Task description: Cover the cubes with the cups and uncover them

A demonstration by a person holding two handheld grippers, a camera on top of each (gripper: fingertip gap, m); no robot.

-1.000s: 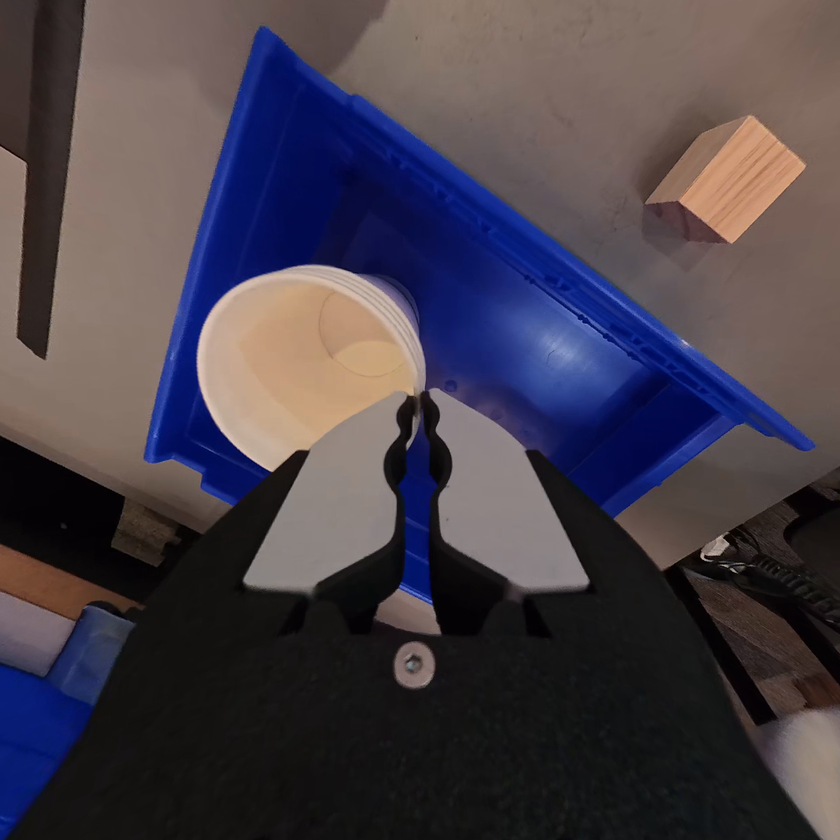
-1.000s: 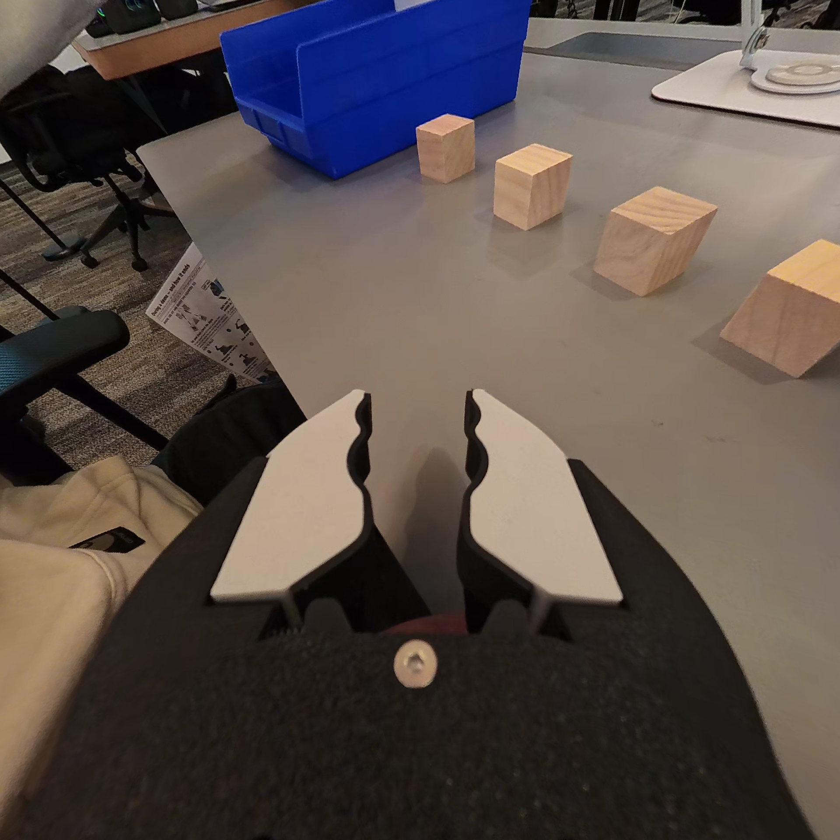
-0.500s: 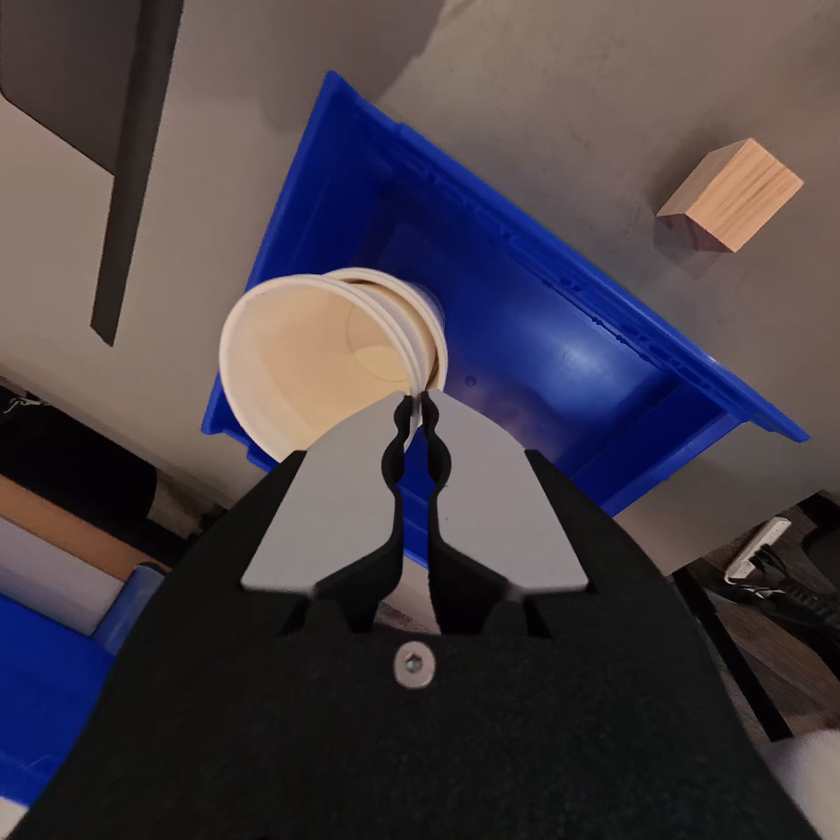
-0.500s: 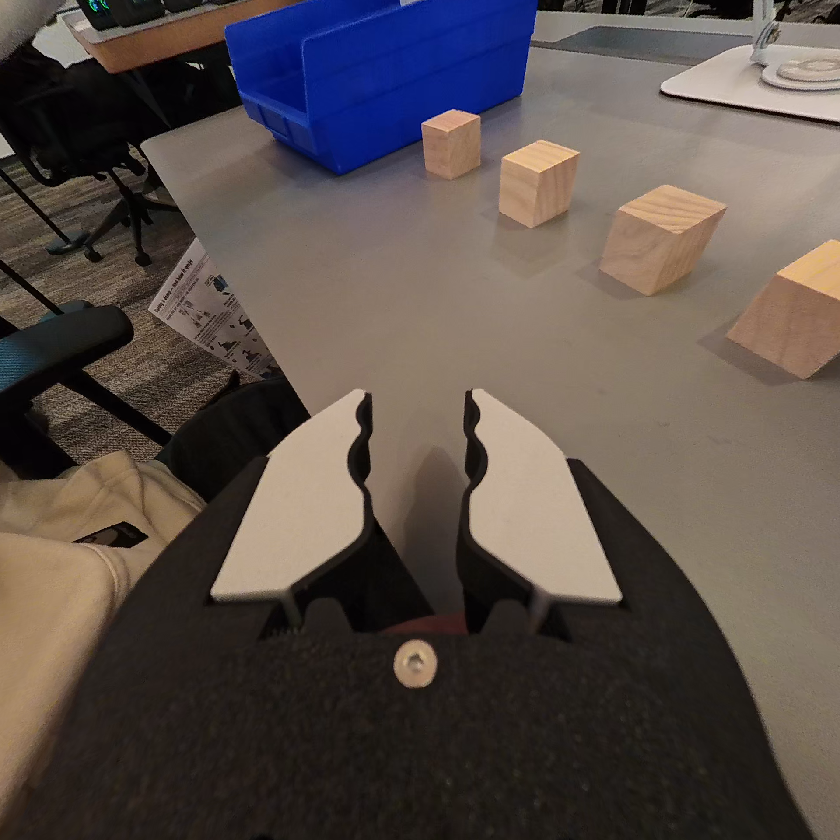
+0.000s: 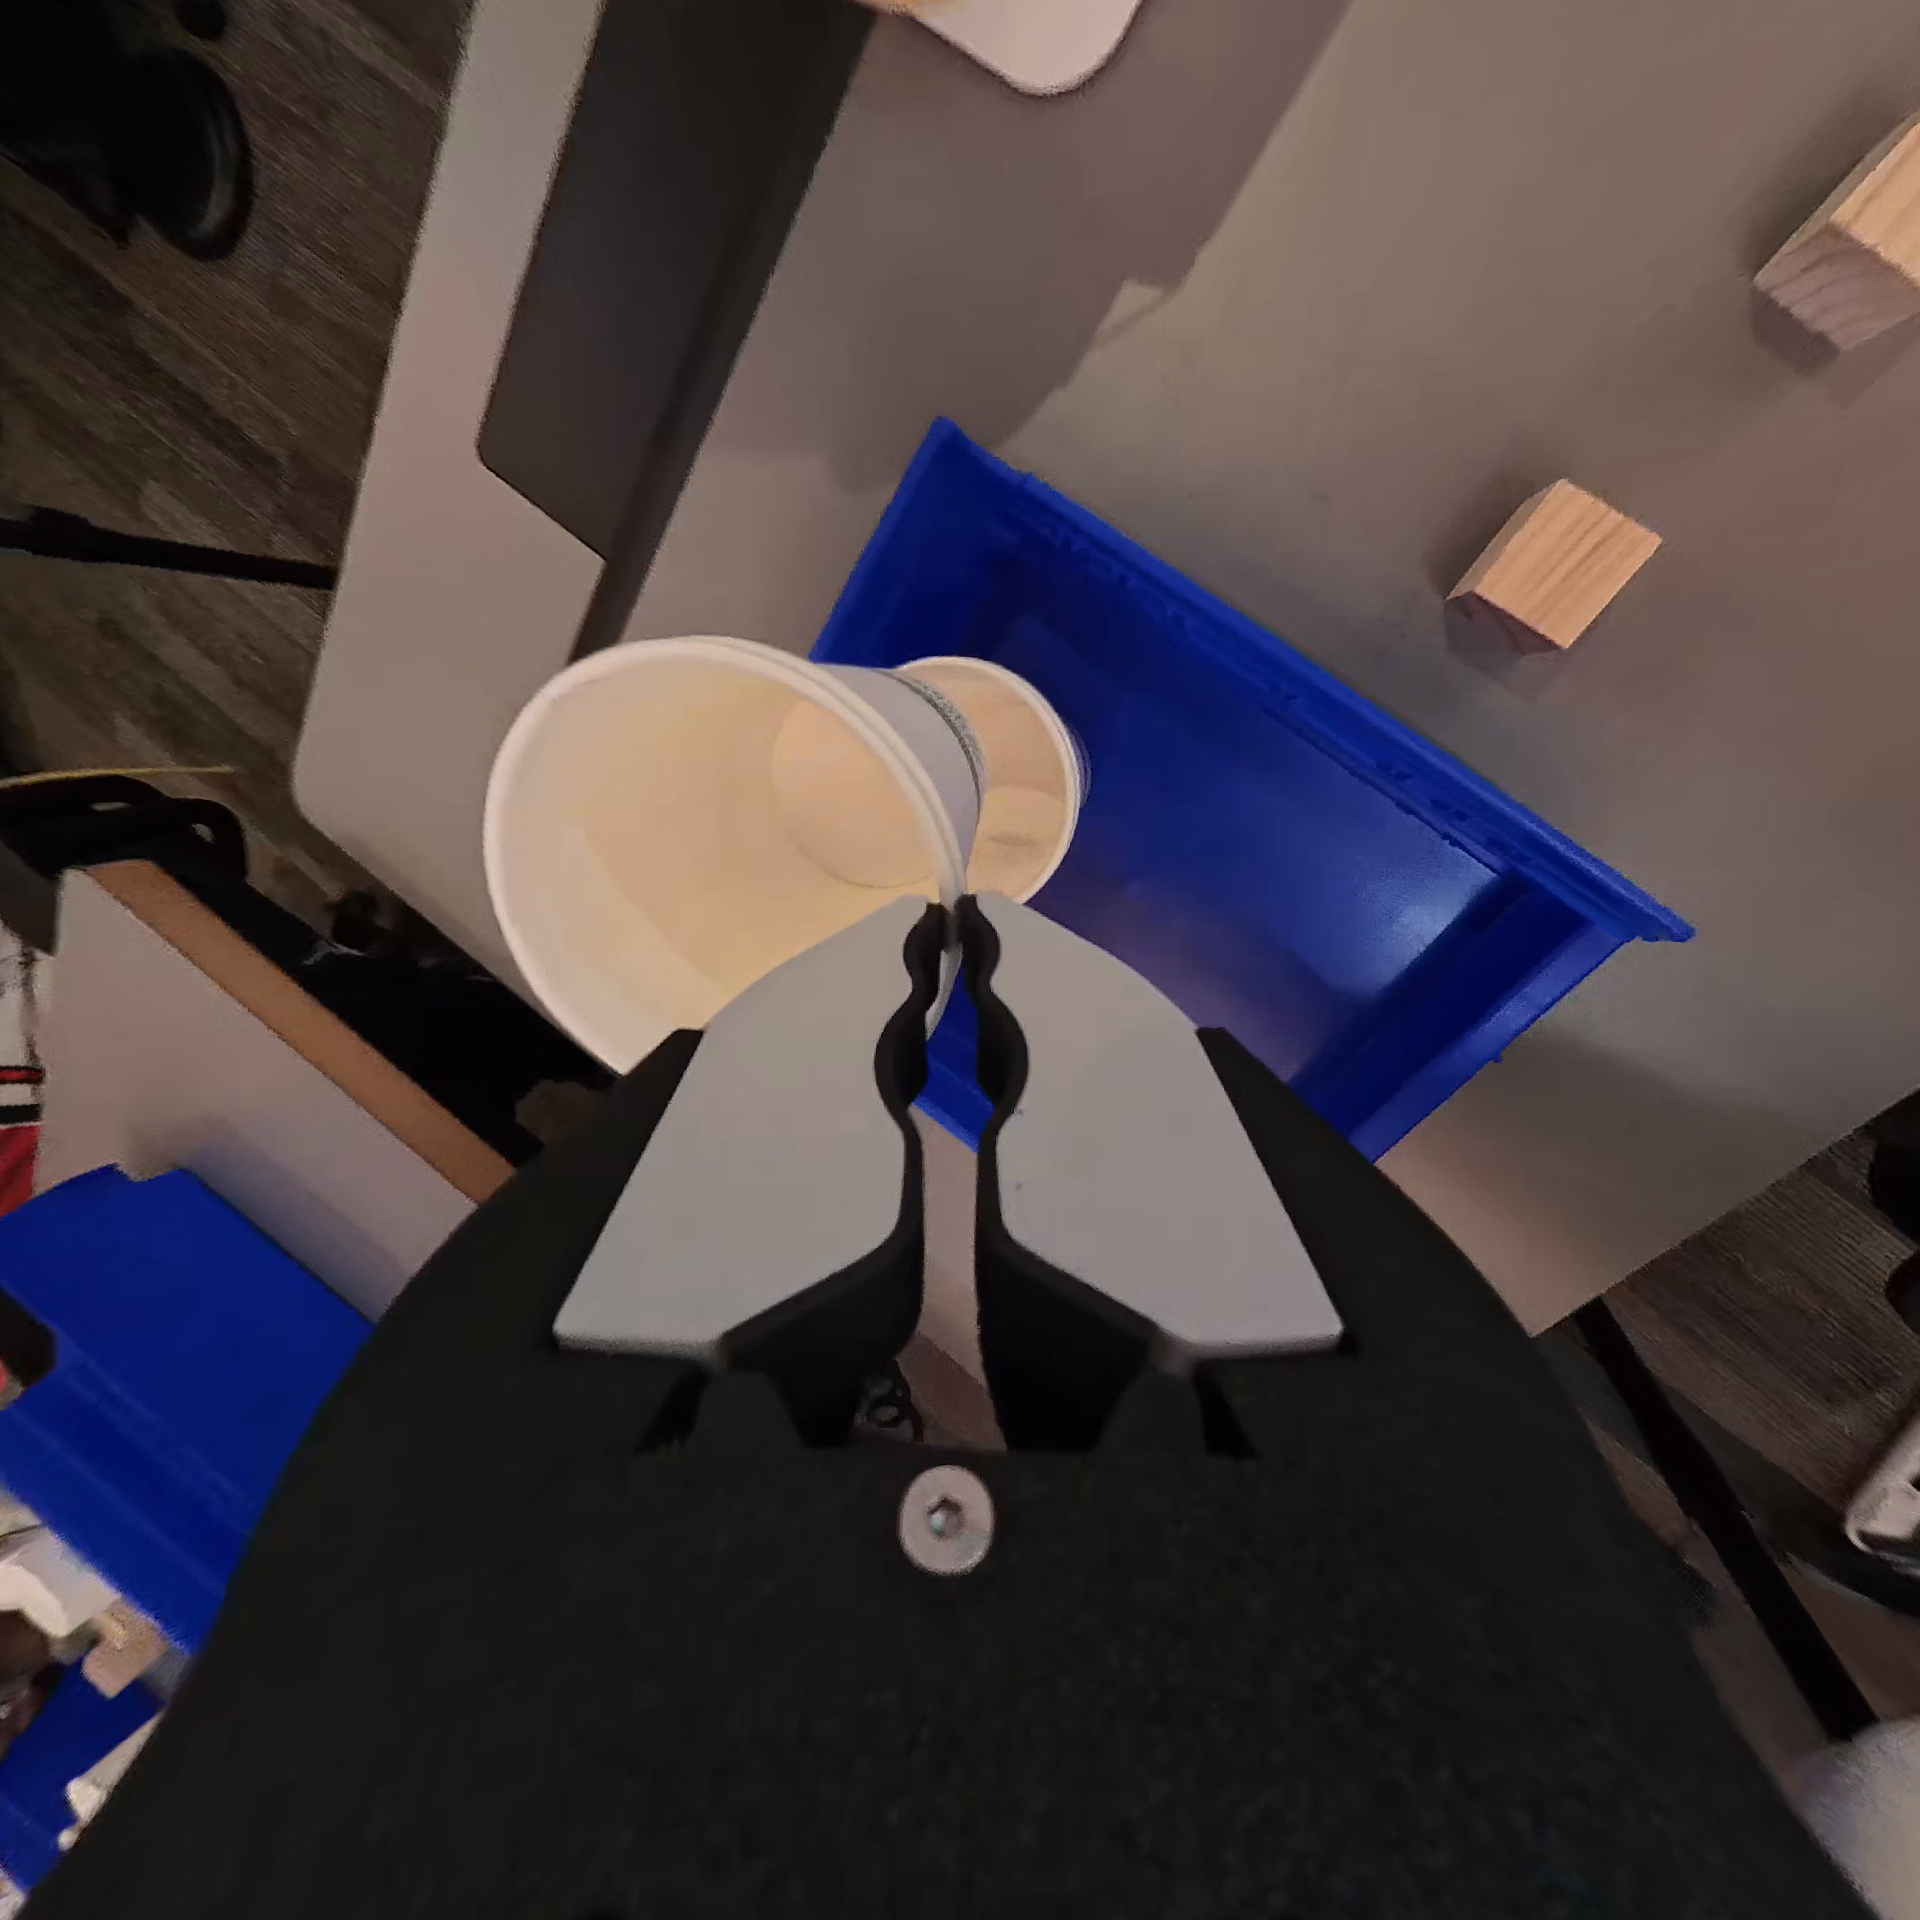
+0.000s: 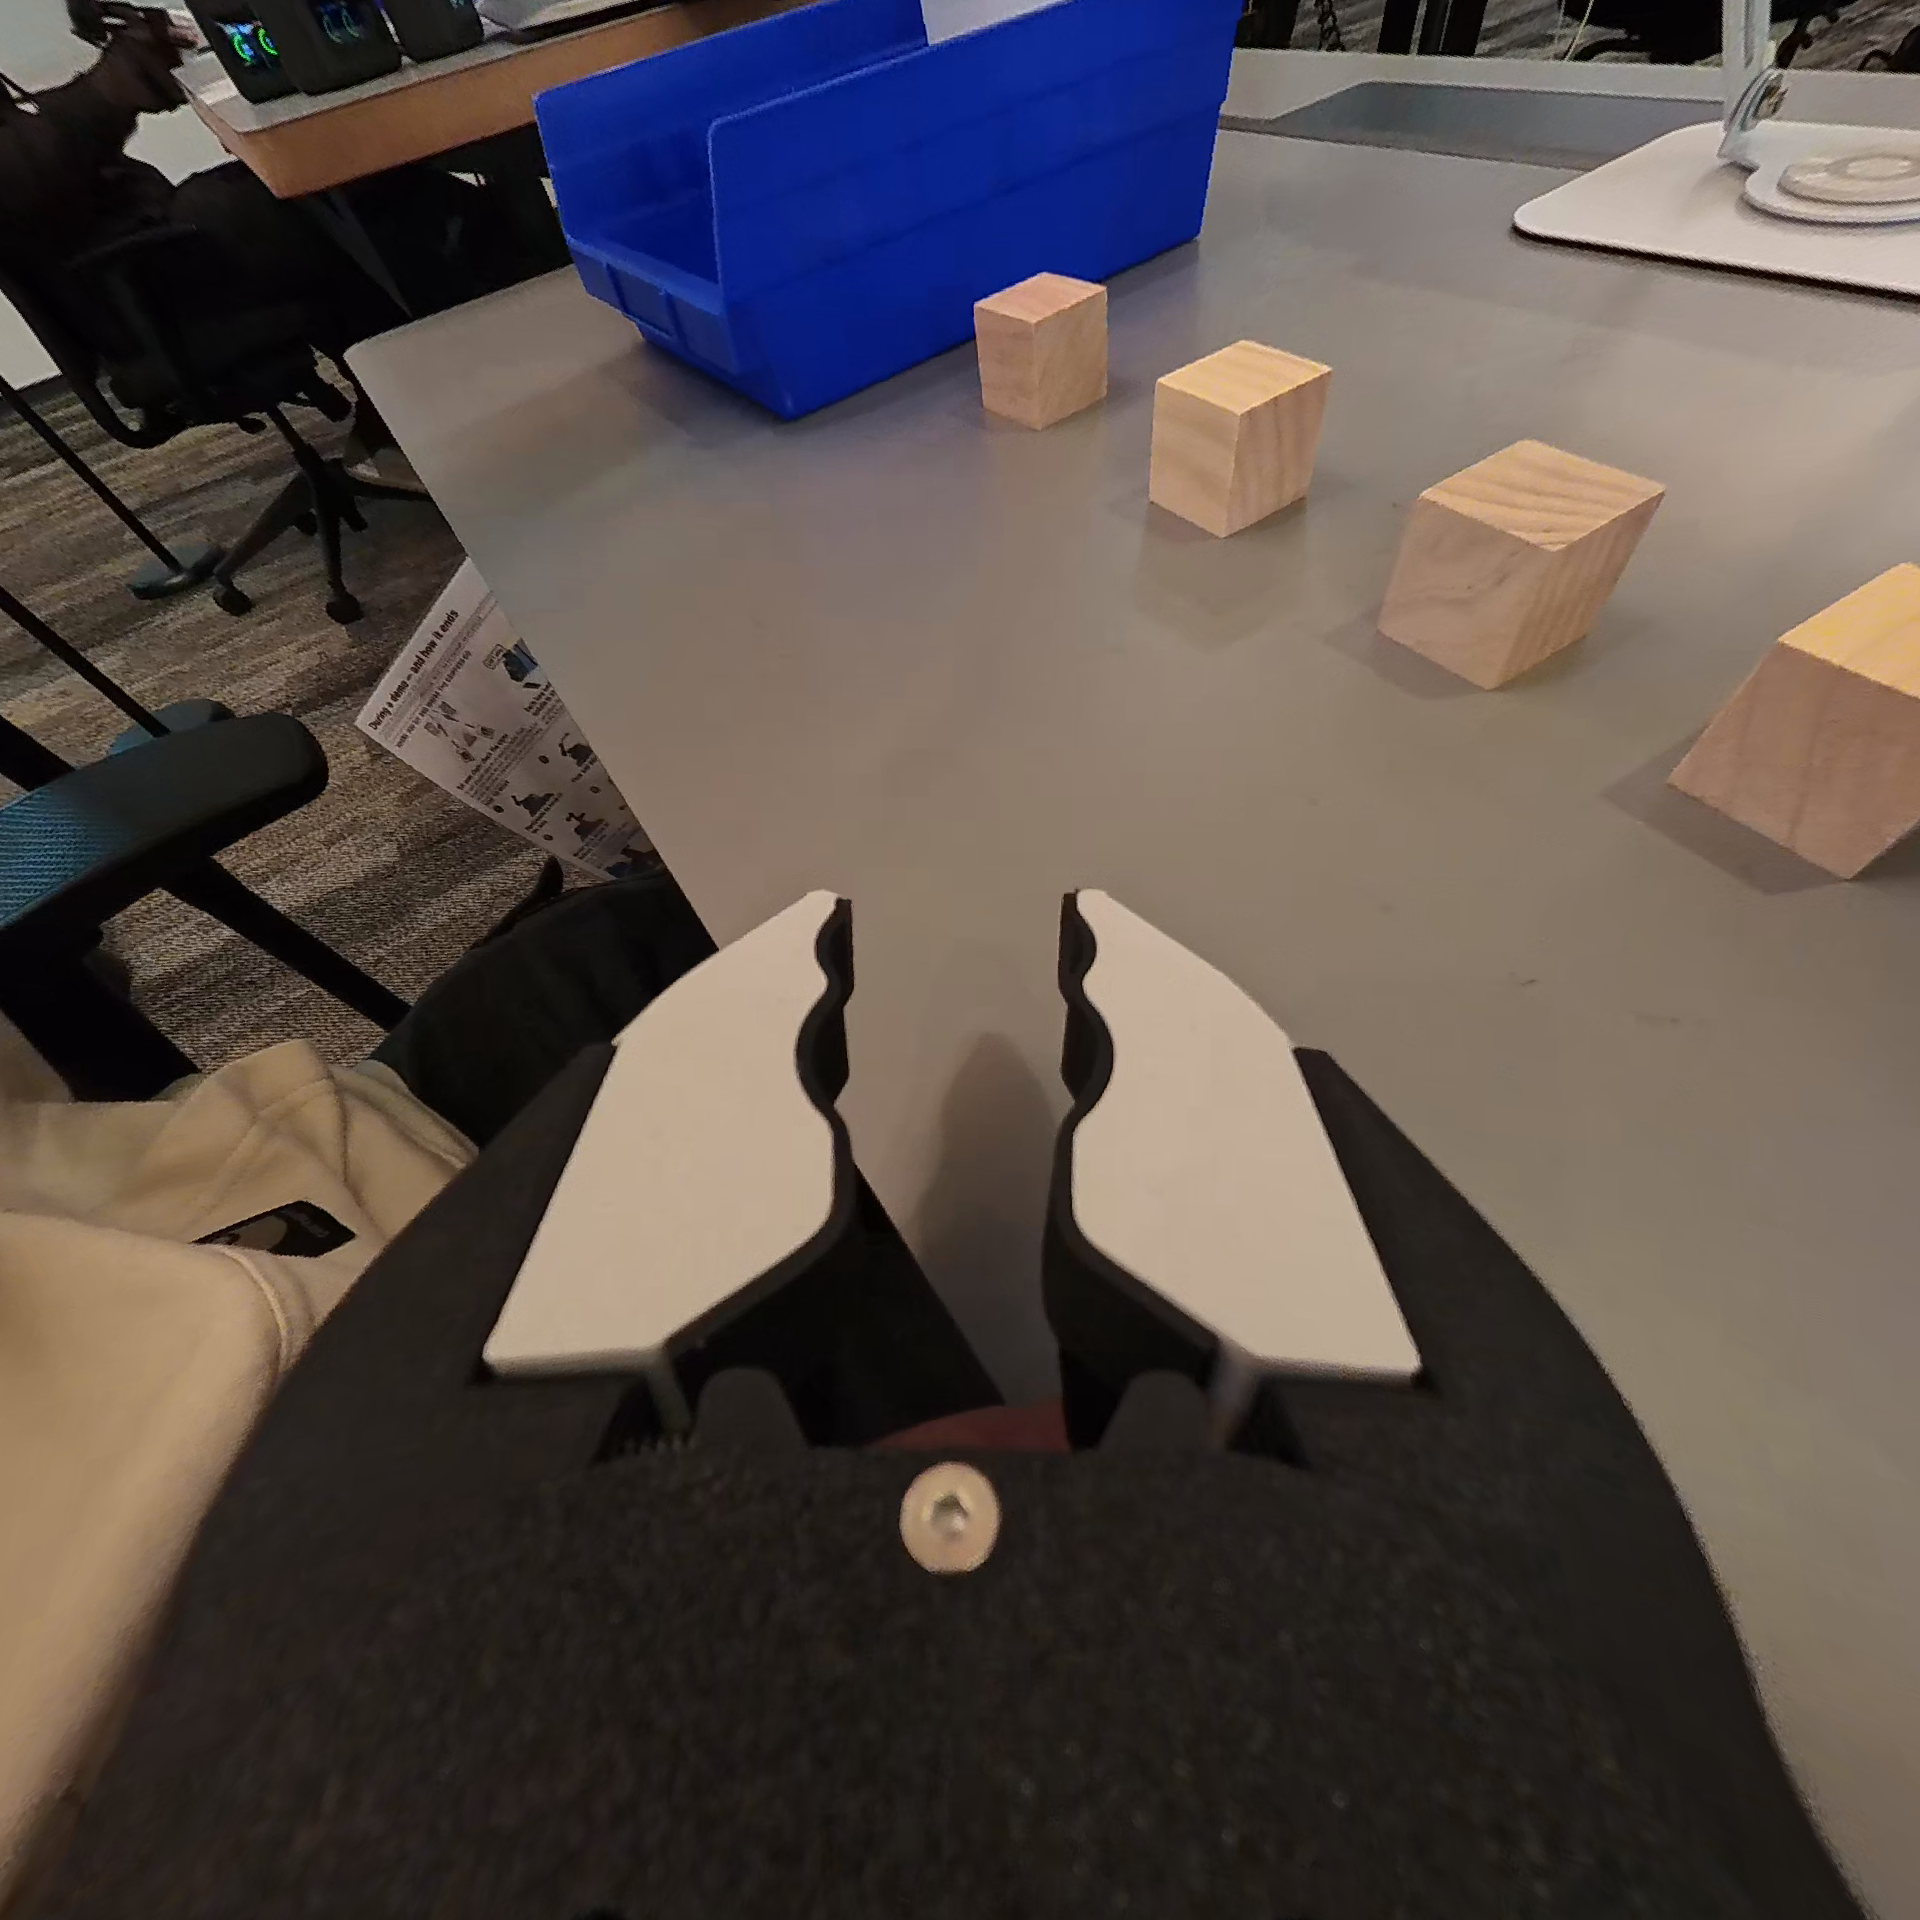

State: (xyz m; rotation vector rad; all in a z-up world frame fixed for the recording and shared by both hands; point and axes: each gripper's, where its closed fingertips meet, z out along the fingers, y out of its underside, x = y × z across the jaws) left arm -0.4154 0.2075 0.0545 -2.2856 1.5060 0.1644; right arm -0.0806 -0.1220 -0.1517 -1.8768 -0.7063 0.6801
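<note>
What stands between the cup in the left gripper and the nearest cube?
Nothing visible does. The left gripper pinches the rim of the cup above the blue bin. The nearest cube stands on bare table just past the bin's wall; only that wall must be cleared.

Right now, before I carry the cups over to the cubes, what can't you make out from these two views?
- Cup count: left wrist view, the left gripper pinches the nested cups by the rim; the front cup hides those behind.
- Bin contents: right wrist view, its walls block the inside.
- Nearest cube: right wrist view, cut off by the right edge.
</note>
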